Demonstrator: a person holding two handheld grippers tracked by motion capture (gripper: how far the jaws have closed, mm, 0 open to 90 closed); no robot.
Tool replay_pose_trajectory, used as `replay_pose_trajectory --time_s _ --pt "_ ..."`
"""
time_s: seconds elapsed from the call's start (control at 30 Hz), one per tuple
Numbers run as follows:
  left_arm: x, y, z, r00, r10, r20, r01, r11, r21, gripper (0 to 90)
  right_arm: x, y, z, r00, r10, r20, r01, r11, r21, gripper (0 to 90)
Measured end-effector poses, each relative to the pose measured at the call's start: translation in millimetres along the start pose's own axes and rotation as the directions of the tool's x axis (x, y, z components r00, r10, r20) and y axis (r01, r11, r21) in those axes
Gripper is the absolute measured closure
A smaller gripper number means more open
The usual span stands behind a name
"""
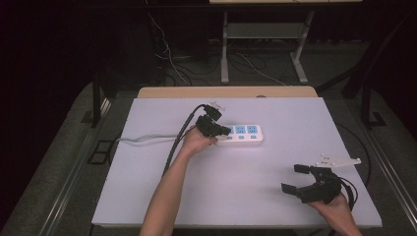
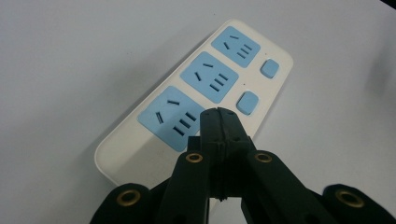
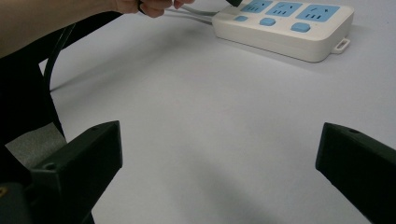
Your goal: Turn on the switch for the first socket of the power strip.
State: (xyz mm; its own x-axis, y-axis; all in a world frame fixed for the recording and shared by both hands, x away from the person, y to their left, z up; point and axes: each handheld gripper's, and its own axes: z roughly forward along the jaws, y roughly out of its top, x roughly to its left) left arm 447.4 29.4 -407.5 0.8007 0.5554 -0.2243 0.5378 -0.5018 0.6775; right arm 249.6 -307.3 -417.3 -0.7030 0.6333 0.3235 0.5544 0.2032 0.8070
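Left gripper [image 2: 219, 114] is hovering with its jaws pressed together and nothing between them, its tip poised right over the near end of the white power strip [image 1: 242, 133], which is lying flat toward twelve o'clock on the pale table [image 1: 275, 118]. From the left gripper view, that tip is sitting just at the edge of the nearest blue socket [image 2: 175, 117], with the nearest blue button [image 2: 247, 102] a little toward two o'clock of it; I cannot tell whether it is touching the plastic. My guess is that a button press is being lined up. To do it well, the closed tip should be shifting off the socket face and onto the button's middle, then pushing straight down, since the light strip could skid or tip under a slanted push. The strip's grey cord [image 1: 147, 139] is trailing off toward nine o'clock. Down at five o'clock, the right gripper [image 1: 299, 178] is resting in the person's hand with jaws spread wide, holding nothing, well apart from the strip.
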Motion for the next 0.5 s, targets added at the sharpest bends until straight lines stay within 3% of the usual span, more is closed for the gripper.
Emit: replay_pose_trajectory --time_s 0.5 --pt "-7.7 -1.6 -27.4 0.9994 0.029 -0.018 -0.030 0.9987 -0.041 89.3 2.1 0.0 1.5 1.0000 -0.003 -0.004 0.003 1.000 0.006 0.1"
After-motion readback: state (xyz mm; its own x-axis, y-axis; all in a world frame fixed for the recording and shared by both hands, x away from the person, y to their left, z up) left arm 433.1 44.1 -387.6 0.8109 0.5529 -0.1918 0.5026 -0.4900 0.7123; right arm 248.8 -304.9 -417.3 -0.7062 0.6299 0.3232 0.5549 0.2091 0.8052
